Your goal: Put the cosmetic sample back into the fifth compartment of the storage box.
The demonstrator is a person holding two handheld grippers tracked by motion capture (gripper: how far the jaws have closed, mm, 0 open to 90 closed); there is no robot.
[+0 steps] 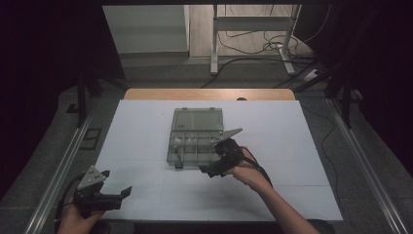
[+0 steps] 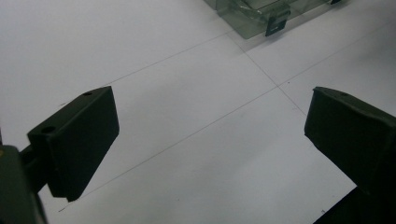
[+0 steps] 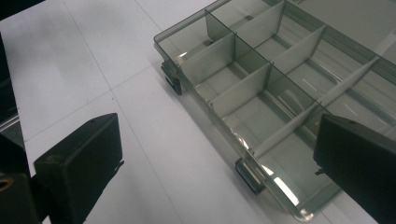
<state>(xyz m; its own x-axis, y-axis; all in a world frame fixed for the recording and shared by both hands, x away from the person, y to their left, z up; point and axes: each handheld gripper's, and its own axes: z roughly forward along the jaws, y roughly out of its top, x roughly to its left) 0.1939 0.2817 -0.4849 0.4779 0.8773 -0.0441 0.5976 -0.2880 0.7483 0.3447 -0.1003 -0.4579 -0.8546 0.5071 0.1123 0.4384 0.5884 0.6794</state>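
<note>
A smoky clear plastic organiser box [image 1: 195, 144] lies open at the middle of the white table, its lid [image 1: 198, 119] folded flat behind it. Dividers split the box [image 3: 261, 88] into several compartments, and those in the right gripper view look empty. Two dark latches [image 3: 172, 79] sit on its front wall. My right gripper [image 1: 213, 158] hovers at the box's front right corner, open [image 3: 215, 154], with one jaw over the table and the other over a compartment. My left gripper [image 1: 117, 181] is open near the front left table edge, above bare table [image 2: 210, 140], with a box corner [image 2: 261, 14] far ahead.
The white table top [image 1: 146, 146] has a wooden strip [image 1: 209, 94] at its back edge. Metal rails [image 1: 63, 161] run along both sides. Beyond the table, a desk frame and loose cables [image 1: 253, 39] stand on the floor.
</note>
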